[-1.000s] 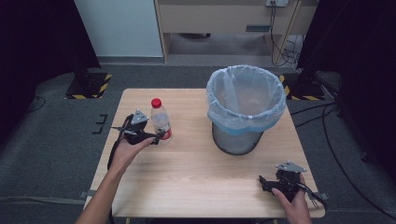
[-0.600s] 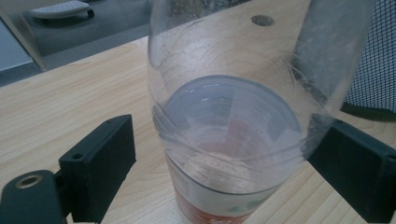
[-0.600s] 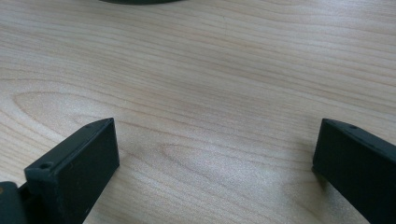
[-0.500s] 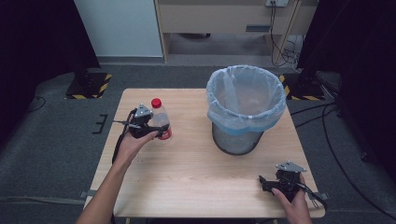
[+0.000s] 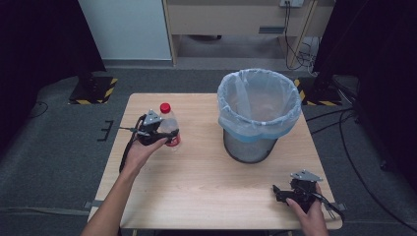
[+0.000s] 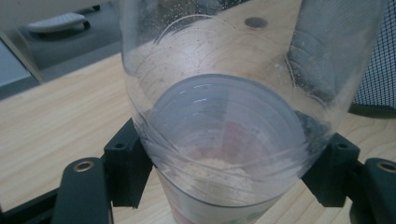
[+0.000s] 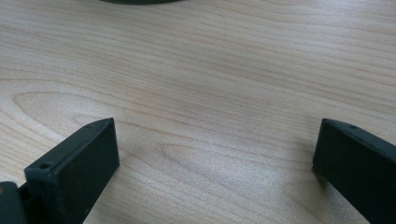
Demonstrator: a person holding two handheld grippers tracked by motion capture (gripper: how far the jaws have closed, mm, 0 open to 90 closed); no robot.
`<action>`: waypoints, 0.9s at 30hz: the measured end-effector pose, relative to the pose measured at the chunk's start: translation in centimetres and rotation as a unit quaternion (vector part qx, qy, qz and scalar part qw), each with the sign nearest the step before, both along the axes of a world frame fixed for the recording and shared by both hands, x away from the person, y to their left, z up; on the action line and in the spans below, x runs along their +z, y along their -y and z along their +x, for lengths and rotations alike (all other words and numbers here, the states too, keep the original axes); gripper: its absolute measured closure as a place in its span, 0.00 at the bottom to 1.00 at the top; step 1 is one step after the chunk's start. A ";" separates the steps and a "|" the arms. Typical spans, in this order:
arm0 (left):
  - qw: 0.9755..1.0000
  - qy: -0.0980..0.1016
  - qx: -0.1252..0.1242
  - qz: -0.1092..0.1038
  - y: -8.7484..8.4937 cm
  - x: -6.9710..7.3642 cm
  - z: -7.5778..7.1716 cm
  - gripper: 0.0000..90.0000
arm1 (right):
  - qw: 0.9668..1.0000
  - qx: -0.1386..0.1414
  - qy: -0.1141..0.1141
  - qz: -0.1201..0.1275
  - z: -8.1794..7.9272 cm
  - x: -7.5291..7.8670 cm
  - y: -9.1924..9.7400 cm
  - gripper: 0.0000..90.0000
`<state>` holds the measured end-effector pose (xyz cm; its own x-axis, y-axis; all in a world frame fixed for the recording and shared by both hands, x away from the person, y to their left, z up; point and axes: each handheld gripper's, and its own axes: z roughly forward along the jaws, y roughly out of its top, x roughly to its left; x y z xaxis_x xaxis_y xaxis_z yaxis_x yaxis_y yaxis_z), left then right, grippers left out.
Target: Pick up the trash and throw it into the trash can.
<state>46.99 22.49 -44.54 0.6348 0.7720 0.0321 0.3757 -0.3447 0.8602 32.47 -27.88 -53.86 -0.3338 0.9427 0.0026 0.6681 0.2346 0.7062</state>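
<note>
A clear plastic bottle point(image 5: 168, 127) with a red cap and a red label stands upright on the left part of the wooden table point(image 5: 206, 191). My left gripper point(image 5: 164, 138) reaches it from the left. Its jaws have just been closing and are now shut on the bottle's lower body. In the left gripper view the bottle point(image 6: 224, 116) sits squeezed between the two black pads point(image 6: 123, 170), with my left gripper point(image 6: 231, 175) low on it. My right gripper point(image 5: 278, 191) rests at the table's front right corner. In the right gripper view my right gripper point(image 7: 215, 161) stands open over bare wood.
A black mesh bin point(image 5: 248, 147) lined with a pale blue bag stands at the back right of the table, to the right of the bottle. Its mesh wall point(image 6: 378, 60) appears in the left gripper view. Cables and a cabinet lie on the floor behind the table.
My left gripper moved right up to the bottle and closed on it. The bottle still stands in its place. The right hand has not moved.
</note>
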 end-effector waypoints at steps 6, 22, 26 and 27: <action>0.999 0.028 -0.020 0.003 0.4 3.2 -1.0 0.30 | 1.000 0.001 0.000 0.000 0.0 0.0 0.0 0.00; 0.996 0.061 -0.056 0.018 1.9 9.1 -2.6 0.30 | 1.000 -0.002 0.001 0.000 0.3 0.0 0.0 0.00; 0.996 0.067 -0.064 0.015 2.4 10.3 -2.9 0.30 | 1.000 -0.002 0.001 0.000 0.3 0.0 0.0 0.00; 0.995 0.069 -0.066 0.013 2.4 10.5 -3.0 0.30 | 1.000 -0.002 0.001 0.000 0.3 0.0 0.0 0.00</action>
<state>44.00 20.05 -34.00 0.7192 0.6796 0.1444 0.2047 -0.4058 0.8907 32.78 -27.86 -53.87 -0.3292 0.9443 0.0013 0.6681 0.2319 0.7071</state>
